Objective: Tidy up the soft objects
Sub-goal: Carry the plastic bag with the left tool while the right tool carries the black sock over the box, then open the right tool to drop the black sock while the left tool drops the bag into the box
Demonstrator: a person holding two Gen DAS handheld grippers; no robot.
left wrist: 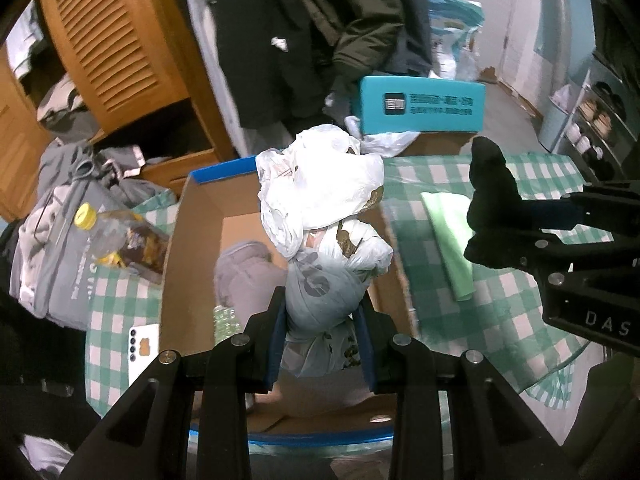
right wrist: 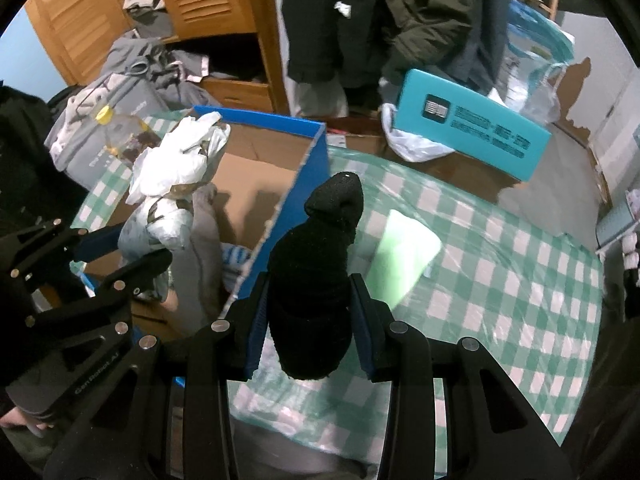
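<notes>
Clearly both tools are loaded: the left gripper (left wrist: 323, 334) is clamped on a bundle of plastic bags (left wrist: 320, 216), its blue pads pressing the knotted grey-white lower part, and the right gripper (right wrist: 308, 320) is clamped on a black rolled sock (right wrist: 316, 264). In the left wrist view the bundle's long axis runs straight away from the jaws, its loose white top pointing toward the far wall of the cardboard box (left wrist: 192, 248), so it hangs over the box's open interior. In the right wrist view the sock likewise stands lengthwise out of the jaws, its rounded tip pointing away toward the box's blue outer wall; it sits over the tablecloth, just beside that wall, not over the box. Inside the box lie a grey soft item (left wrist: 244, 276) and something blue-striped, too hidden to name. The box rests on a table with a green-and-white checked cloth (right wrist: 500, 280) under clear plastic; a pale green folded cloth (right wrist: 404, 256) lies on it, well apart from the sock. A yellow-capped bottle (left wrist: 116, 236) and a white phone (left wrist: 142, 346) lie left of the box. Beyond stand a wooden louvred cabinet (left wrist: 108, 40), hanging dark coats (right wrist: 400, 12), a teal carton (right wrist: 472, 124) and heaped grey clothing (left wrist: 60, 220).
</notes>
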